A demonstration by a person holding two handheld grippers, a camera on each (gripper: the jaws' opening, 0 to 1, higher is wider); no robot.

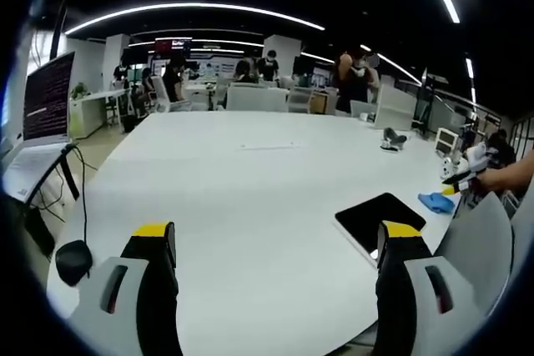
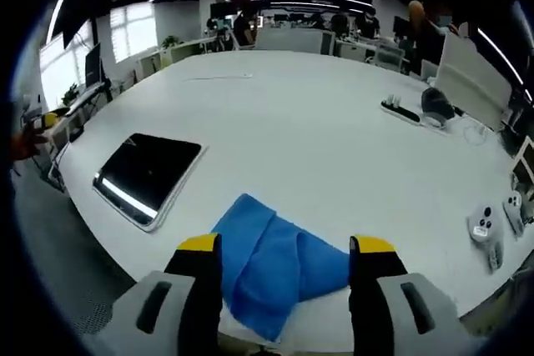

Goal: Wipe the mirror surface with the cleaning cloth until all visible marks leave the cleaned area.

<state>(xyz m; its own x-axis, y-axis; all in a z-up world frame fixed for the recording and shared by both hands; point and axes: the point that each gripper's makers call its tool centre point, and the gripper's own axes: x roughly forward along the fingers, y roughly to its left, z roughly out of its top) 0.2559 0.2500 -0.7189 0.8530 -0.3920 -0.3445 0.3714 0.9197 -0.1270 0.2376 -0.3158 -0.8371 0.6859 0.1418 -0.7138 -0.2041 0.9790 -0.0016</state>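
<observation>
Across the big white table (image 2: 334, 131), bare room runs wide on the far side, while the near rim curves close under both task items. On it lies the mirror (image 2: 148, 174), a dark rectangular pane in a pale frame, flat, close to the table edge; in the left gripper view it sits just ahead of the right jaw (image 1: 380, 223). It looks stiff and breakable, so pressure should stay light. Beside it, apart from it, the blue cleaning cloth (image 2: 271, 264) lies rumpled: soft, light, likely to bunch, best pinched at a raised fold. The right gripper (image 2: 284, 248) is spread wide with the cloth between its jaws, not clamped. The left gripper (image 1: 275, 235) is likewise spread, grasping nothing. Game controllers (image 2: 494, 224) lie well off.
</observation>
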